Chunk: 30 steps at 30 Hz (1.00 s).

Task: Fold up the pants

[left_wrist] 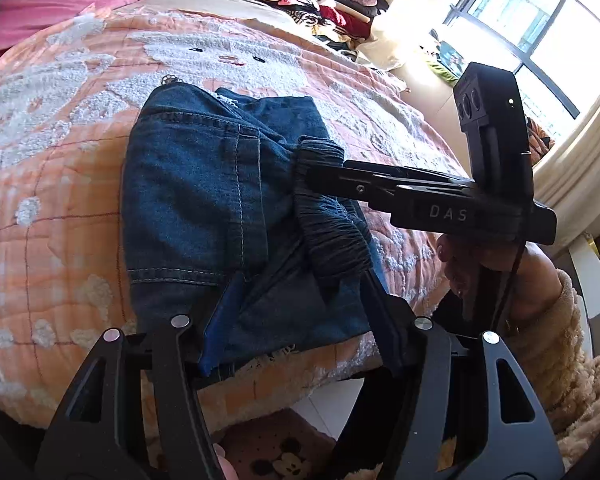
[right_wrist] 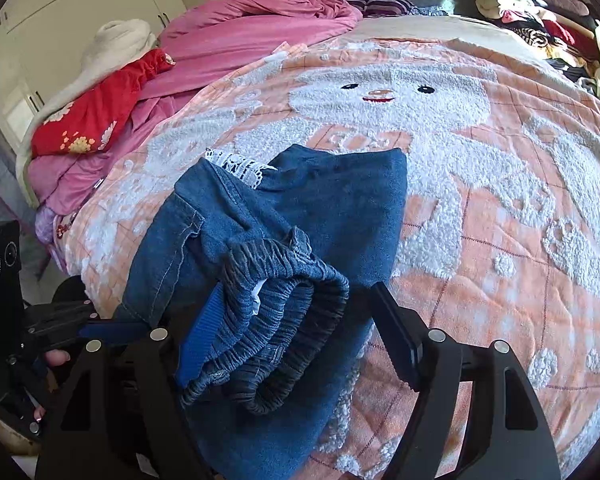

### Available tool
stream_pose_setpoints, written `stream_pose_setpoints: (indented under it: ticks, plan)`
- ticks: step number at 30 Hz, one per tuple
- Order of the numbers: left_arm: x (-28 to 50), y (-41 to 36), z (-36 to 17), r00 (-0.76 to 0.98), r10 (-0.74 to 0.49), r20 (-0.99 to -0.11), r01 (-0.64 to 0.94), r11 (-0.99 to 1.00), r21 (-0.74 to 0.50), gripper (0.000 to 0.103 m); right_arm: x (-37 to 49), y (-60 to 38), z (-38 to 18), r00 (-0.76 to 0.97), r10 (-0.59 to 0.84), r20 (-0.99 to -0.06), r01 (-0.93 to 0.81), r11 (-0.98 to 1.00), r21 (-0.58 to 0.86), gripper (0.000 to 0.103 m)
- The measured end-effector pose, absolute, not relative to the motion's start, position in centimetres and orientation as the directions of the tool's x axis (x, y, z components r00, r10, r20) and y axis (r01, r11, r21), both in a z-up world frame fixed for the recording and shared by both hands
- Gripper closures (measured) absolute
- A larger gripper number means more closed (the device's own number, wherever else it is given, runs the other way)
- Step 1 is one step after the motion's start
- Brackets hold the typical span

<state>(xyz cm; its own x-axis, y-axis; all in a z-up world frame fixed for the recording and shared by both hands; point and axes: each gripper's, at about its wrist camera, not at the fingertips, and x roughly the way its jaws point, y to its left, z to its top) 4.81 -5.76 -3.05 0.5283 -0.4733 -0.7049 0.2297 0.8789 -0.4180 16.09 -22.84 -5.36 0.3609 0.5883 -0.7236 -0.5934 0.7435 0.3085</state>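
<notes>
Blue denim pants (left_wrist: 204, 184) (right_wrist: 340, 200) lie folded on an orange bedspread with a white snowman (right_wrist: 500, 240). Their gathered elastic waistband (right_wrist: 284, 292) (left_wrist: 336, 248) is rolled over on top. My right gripper (right_wrist: 296, 332) stands open around that waistband: the roll leans on the blue left pad, and the black right finger (right_wrist: 396, 340) is apart from it. In the left wrist view the right gripper (left_wrist: 304, 160) reaches in from the right. My left gripper (left_wrist: 300, 332) (right_wrist: 112, 328) is shut on the thick near fold of the pants at the bed's edge.
A pink quilt (right_wrist: 260, 28) and a red flowered garment (right_wrist: 100, 108) are heaped at the far left of the bed. A pile of clothes (left_wrist: 320, 4) (right_wrist: 532, 12) sits at the far right by a bright window (left_wrist: 540, 20). A patterned mat (left_wrist: 276, 448) lies on the floor below.
</notes>
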Motion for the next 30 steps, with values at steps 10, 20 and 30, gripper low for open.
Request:
stream_pose_setpoints:
  ticks: [10,20,30]
  plan:
    - [3.3,-5.6,-0.4,0.580,-0.417,-0.700,0.232,0.908,-0.349,0.041,14.6,-24.5,-2.4,0.414,0.631,-0.656,-0.576,0.740,0.347,0.022]
    - [3.5,-4.4,1.3,0.627,-0.328,-0.707,0.185,0.944,-0.274,0.037,11.9,-26.4,0.2,0.474,0.639,-0.606,-0.561,0.750,0.351,0.016]
    - [3.9,-2.5,1.0,0.631,-0.284,-0.722,0.130,0.956,-0.263,0.032,8.3,-26.0,1.1,0.477,0.647,-0.595,-0.600,0.734,0.318,0.016]
